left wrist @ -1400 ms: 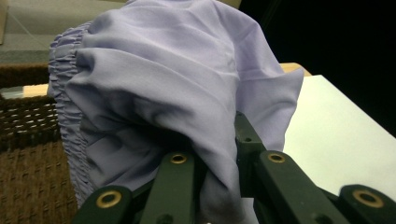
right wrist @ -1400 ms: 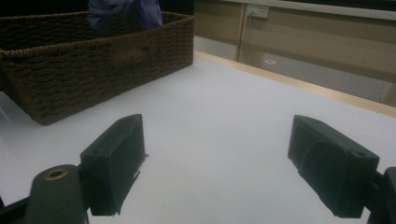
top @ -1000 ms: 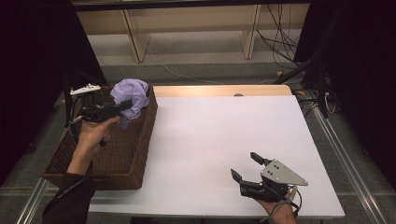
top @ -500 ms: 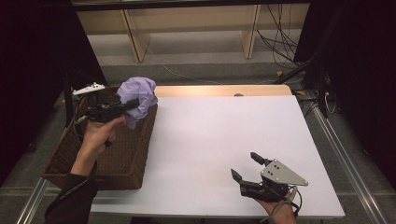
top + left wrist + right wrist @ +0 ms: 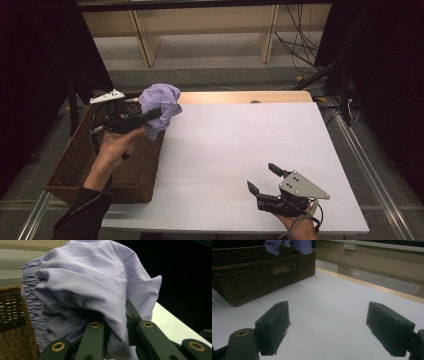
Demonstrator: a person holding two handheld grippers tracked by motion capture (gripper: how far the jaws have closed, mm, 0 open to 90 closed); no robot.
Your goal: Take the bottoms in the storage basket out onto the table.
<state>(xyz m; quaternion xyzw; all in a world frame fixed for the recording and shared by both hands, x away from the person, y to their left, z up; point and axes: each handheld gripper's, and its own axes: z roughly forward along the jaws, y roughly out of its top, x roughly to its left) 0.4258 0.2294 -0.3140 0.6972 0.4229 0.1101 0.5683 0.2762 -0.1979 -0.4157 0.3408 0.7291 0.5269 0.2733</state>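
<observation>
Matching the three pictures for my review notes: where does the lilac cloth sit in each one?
High view: lilac cloth upper left, held above the wicker basket.
Left gripper view: centre, draped over the tongs.
Right gripper view: cloth at top edge, hanging over the basket.
Shared landmark: the basket.

No text, label, brand, number or sign can be read on anything in these views.

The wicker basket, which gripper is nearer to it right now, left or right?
Left. The left gripper hangs over the wicker basket at its far end, shut on a lilac cloth. The right gripper rests open on the white table, well clear of it.
</observation>
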